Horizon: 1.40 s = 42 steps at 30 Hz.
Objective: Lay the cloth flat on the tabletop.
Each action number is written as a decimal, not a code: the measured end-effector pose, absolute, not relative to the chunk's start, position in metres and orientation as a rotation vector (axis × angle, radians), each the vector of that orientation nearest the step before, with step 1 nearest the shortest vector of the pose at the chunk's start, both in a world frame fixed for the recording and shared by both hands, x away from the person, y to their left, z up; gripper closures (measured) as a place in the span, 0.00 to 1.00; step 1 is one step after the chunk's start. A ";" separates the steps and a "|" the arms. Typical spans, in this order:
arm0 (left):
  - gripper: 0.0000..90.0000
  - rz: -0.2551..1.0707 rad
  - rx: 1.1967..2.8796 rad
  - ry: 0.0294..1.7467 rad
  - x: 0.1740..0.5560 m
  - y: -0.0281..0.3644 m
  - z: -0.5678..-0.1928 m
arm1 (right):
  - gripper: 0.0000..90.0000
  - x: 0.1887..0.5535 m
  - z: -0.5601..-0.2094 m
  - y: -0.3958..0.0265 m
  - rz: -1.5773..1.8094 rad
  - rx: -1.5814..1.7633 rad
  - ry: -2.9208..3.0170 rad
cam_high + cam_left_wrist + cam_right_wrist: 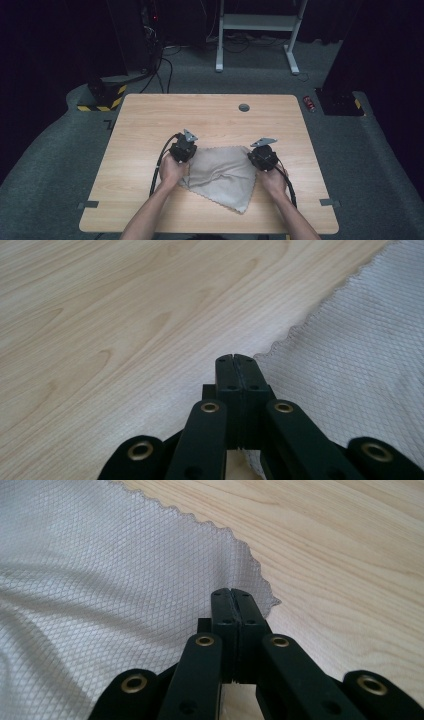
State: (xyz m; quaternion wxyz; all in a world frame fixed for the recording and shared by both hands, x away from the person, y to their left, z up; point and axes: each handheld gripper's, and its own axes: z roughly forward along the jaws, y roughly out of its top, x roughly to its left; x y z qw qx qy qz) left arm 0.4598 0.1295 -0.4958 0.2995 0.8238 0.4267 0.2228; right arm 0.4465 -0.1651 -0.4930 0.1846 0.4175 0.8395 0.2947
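Observation:
A beige-grey cloth (224, 176) with a zigzag-cut edge lies rumpled on the wooden table (150, 120), between my two hands. My left gripper (184, 148) sits at the cloth's far left corner. In the left gripper view its jaws are pressed together, with the cloth (350, 365) meeting the left gripper (234, 359) right at the tips. My right gripper (263, 156) is at the far right corner. The right gripper (231, 593) is shut too, over the cloth (100, 580) just inside its pointed corner.
A round grey cable grommet (244, 107) is set in the table near its far edge. Bare wood runs all around the cloth. On the dark floor beyond are a white desk frame (257, 30), cables and a yellow-black striped block (102, 97).

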 end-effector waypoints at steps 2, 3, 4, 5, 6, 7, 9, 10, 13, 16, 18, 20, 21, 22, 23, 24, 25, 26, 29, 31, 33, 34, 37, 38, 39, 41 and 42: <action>1.00 0.616 2.167 1.154 0.463 0.131 -0.498 | 1.00 0.452 -0.493 -0.160 0.812 1.165 2.366; 1.00 0.629 2.154 1.168 0.466 0.132 -0.499 | 1.00 0.458 -0.492 -0.156 0.803 1.163 2.363; 1.00 0.648 2.133 1.189 0.468 0.134 -0.501 | 1.00 0.461 -0.492 -0.154 0.794 1.165 2.360; 1.00 0.648 2.133 1.189 0.468 0.134 -0.501 | 1.00 0.461 -0.492 -0.154 0.794 1.165 2.360; 1.00 0.661 2.122 1.197 0.470 0.136 -0.502 | 1.00 0.464 -0.491 -0.153 0.792 1.161 2.357; 1.00 0.674 2.112 1.213 0.472 0.138 -0.503 | 1.00 0.467 -0.491 -0.151 0.797 1.159 2.346; 1.00 0.690 2.095 1.251 0.477 0.144 -0.507 | 0.99 0.477 -0.492 -0.143 0.783 1.167 2.341; 1.00 0.690 2.095 1.251 0.477 0.144 -0.507 | 0.99 0.477 -0.492 -0.143 0.783 1.167 2.341; 1.00 0.710 2.071 1.286 0.481 0.150 -0.511 | 0.99 0.486 -0.495 -0.133 0.785 1.177 2.333; 0.85 0.687 2.054 1.289 0.481 0.153 -0.512 | 0.81 0.492 -0.500 -0.128 0.796 1.201 2.328; 0.77 0.659 2.033 1.294 0.477 0.156 -0.507 | 0.75 0.491 -0.500 -0.129 0.802 1.222 2.323; 0.66 0.646 2.030 1.284 0.471 0.157 -0.500 | 0.69 0.487 -0.497 -0.135 0.845 1.235 2.324; 0.66 0.636 2.046 1.268 0.466 0.156 -0.496 | 0.68 0.484 -0.496 -0.137 0.861 1.239 2.320; 0.64 0.632 2.073 1.250 0.461 0.156 -0.494 | 0.67 0.479 -0.494 -0.141 0.880 1.231 2.321; 0.63 0.627 2.088 1.234 0.456 0.155 -0.492 | 0.67 0.474 -0.492 -0.144 0.889 1.217 2.331; 0.63 0.620 2.092 1.222 0.452 0.155 -0.492 | 0.69 0.467 -0.491 -0.146 0.896 1.209 2.344; 0.63 0.601 2.118 1.208 0.447 0.154 -0.492 | 0.72 0.462 -0.491 -0.148 0.903 1.200 2.353; 0.64 0.589 2.126 1.209 0.445 0.153 -0.493 | 0.74 0.453 -0.492 -0.150 0.906 1.179 2.382; 0.65 0.525 2.122 1.226 0.443 0.154 -0.500 | 0.75 0.432 -0.497 -0.152 0.914 1.140 2.424; 0.65 0.522 2.131 1.228 0.444 0.153 -0.503 | 0.75 0.427 -0.499 -0.152 0.914 1.135 2.426; 0.68 0.526 2.155 1.229 0.447 0.151 -0.507 | 0.79 0.423 -0.502 -0.151 0.888 1.123 2.431; 0.69 0.522 2.159 1.233 0.448 0.150 -0.508 | 0.81 0.423 -0.502 -0.151 0.882 1.124 2.432; 0.71 0.508 2.161 1.233 0.451 0.152 -0.511 | 0.87 0.425 -0.505 -0.151 0.864 1.124 2.446; 0.72 0.515 2.159 1.234 0.452 0.152 -0.511 | 0.90 0.426 -0.506 -0.151 0.846 1.122 2.455; 0.72 0.530 2.162 1.233 0.454 0.151 -0.511 | 0.93 0.426 -0.508 -0.151 0.841 1.108 2.460; 0.73 0.565 2.162 1.225 0.457 0.152 -0.512 | 0.99 0.429 -0.508 -0.151 0.818 1.091 2.455; 0.73 0.569 2.151 1.229 0.460 0.152 -0.512 | 0.99 0.429 -0.508 -0.151 0.818 1.091 2.455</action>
